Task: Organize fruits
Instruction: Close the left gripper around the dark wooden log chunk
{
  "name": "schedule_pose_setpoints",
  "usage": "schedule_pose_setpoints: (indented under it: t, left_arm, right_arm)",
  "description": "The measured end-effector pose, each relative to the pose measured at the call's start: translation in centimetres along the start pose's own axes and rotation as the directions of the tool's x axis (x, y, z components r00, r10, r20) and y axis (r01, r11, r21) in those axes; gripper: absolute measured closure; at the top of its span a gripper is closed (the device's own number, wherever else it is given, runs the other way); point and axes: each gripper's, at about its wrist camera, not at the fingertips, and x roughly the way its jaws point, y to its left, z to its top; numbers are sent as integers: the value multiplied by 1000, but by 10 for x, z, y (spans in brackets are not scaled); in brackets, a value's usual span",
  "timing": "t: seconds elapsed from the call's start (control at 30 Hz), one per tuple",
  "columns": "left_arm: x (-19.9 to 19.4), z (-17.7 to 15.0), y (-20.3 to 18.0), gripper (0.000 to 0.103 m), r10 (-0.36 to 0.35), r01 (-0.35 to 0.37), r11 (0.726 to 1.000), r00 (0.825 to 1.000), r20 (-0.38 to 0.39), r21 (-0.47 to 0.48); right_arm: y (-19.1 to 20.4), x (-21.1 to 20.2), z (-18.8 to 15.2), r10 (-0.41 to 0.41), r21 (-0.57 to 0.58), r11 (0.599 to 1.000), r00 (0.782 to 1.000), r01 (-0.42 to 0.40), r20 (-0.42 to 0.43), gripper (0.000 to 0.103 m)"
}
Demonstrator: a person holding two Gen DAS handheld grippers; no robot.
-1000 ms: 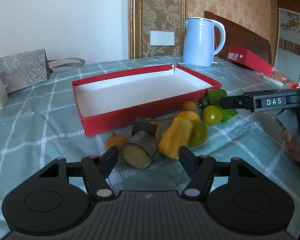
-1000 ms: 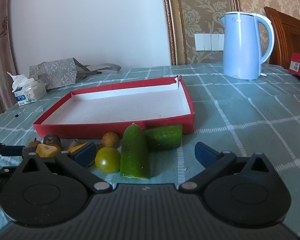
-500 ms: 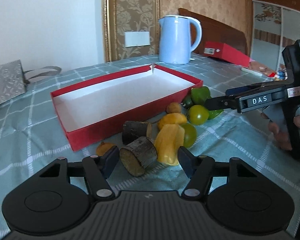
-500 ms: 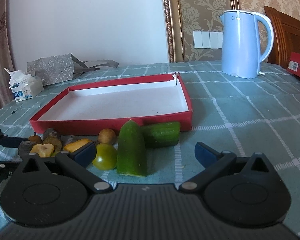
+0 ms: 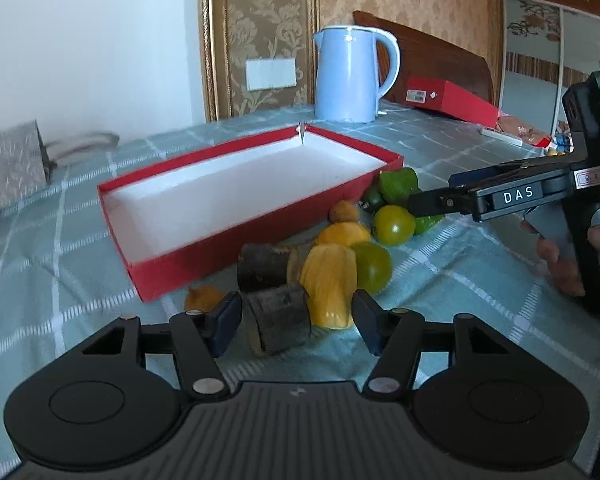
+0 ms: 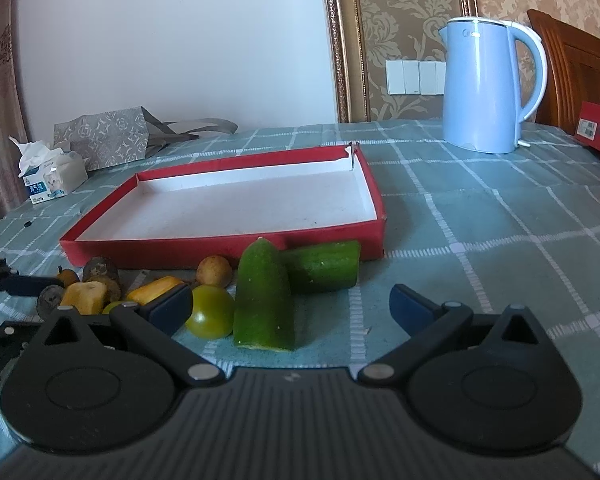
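Note:
An empty red tray (image 5: 188,260) with a white floor lies on the checked cloth. Fruit pieces are heaped along its near wall. My left gripper (image 5: 296,322) straddles a brown bark-skinned chunk (image 5: 278,322) and a yellow piece (image 5: 328,284); its jaws are closing and the pads stand close beside both. A second brown chunk (image 5: 262,266) and two green tomatoes (image 5: 394,224) lie just beyond. My right gripper (image 6: 292,312) is open wide around an upright cucumber piece (image 6: 264,300), with a green tomato (image 6: 210,312) by its left finger. Another cucumber piece (image 6: 326,266) lies against the tray (image 6: 220,246).
A blue kettle (image 5: 350,76) stands behind the tray. A red box (image 5: 452,98) lies at the back right. A patterned paper bag (image 6: 104,136) and a tissue pack (image 6: 50,172) sit at the back left. A person's hand (image 5: 560,256) holds the right gripper (image 5: 424,205).
The left gripper's jaws have narrowed around the brown chunk and the yellow piece, and its view has swung and rolled a little. The right gripper has stayed as it was.

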Motion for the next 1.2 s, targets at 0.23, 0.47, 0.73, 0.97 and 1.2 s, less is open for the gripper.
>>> schedule_pose_setpoints:
  t: [0.23,0.47,0.73,0.97,1.2]
  left_arm:
    - [1,-9,-4,50,65,-66,998,997,-32,-22]
    - [-4,-9,16,51,139,-143,982,990,-39,-125]
    - [11,-1,-1,51,203,-205,977,978,-43,-61]
    - [13,0,-17,75,269,-271,961,962,-51,-47]
    - [4,-2,-17,75,289,-290,950,957,-26,-113]
  right_arm:
    - [0,0,-1,7,-4,1000,1000,-7,-1,0]
    - [0,0,0,9,-1,1000,1000,-9,-2,0]
    - [-1,1,-1,6,-6,1000,1000,-6,-2,0]
    - [-7,-13,-9,-2,-74,997,1000,2,-10,0]
    - [-39,-17,-10,56,31,998,998,-56,-25,0]
